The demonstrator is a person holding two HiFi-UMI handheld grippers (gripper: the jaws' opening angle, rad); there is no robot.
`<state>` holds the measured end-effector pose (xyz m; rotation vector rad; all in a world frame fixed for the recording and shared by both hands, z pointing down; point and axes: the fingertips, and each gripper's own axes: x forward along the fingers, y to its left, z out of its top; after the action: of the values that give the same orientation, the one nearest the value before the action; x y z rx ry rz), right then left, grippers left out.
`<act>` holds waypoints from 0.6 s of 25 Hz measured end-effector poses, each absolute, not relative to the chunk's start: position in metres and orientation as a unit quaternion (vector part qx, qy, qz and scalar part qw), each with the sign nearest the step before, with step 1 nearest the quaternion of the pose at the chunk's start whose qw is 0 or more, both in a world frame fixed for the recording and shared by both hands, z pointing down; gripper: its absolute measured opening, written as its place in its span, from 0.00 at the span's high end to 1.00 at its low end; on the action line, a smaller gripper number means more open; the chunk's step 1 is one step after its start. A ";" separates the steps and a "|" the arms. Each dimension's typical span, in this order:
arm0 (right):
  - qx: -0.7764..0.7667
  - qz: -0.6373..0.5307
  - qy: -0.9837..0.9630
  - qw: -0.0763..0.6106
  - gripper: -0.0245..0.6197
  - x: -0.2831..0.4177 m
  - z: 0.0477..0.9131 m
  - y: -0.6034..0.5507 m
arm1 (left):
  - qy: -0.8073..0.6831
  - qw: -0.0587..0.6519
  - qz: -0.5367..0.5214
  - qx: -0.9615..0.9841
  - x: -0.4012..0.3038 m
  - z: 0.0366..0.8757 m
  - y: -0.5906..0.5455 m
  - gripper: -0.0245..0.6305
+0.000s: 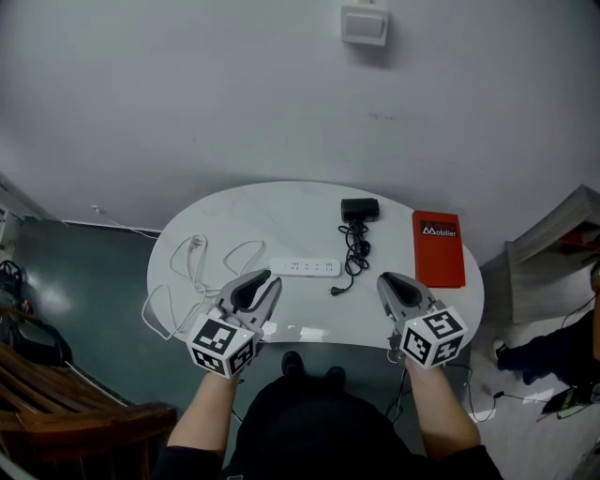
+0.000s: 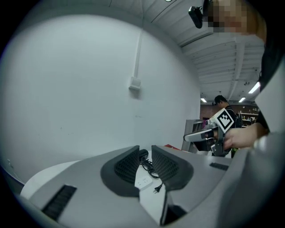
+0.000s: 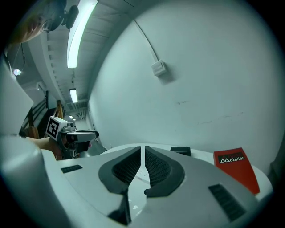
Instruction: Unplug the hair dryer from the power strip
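Hovering side by side over the near edge of the white counter (image 1: 234, 216), both tongs are empty. The left tongs (image 1: 263, 282) are released, with a narrow gap between their ribbed pads (image 2: 127, 164) and nothing in it. The right tongs (image 1: 388, 283) are clenched to a thin slit on nothing at all. Each is carried in a bare hand, its marker cube toward the person, and both point away across the counter. Just ahead of the left tongs, in the space between the two, the white power strip (image 1: 305, 268) lies flat, and its sockets show through the left gap. Its white cable (image 1: 202, 272) loops off on the outer side of the left tongs. Between the strip and the right tongs the black plug (image 1: 335, 291) lies loose on the counter, just off the strip's end and in no socket. From it a bunched black cord (image 1: 354, 248) runs away from the tongs to the black hair dryer (image 1: 360, 209), which rests beyond the strip toward the counter's far edge, nearer the right tongs' side. Ahead of the right tongs and slightly outward lies a flat red book (image 1: 438, 248) printed "Mobilier". Past the counter, a small white box (image 1: 365, 23) is fixed to the grey wall.
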<state>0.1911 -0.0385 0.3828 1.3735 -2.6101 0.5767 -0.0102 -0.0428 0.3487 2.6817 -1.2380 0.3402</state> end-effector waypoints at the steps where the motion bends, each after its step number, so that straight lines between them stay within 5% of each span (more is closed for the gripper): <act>1: 0.456 0.182 -0.868 0.068 0.89 0.192 0.376 -0.036 | -0.417 0.079 0.109 0.899 -0.011 0.342 -0.041 0.83; 15: 0.491 0.043 -0.870 0.016 0.90 0.162 0.272 -0.017 | -0.430 0.031 0.039 0.902 -0.074 0.267 -0.040 0.92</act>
<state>0.1624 -0.0171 0.2722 1.5280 -2.7060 0.1351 -0.0743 -0.0399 0.2674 2.7774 -1.3231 0.1186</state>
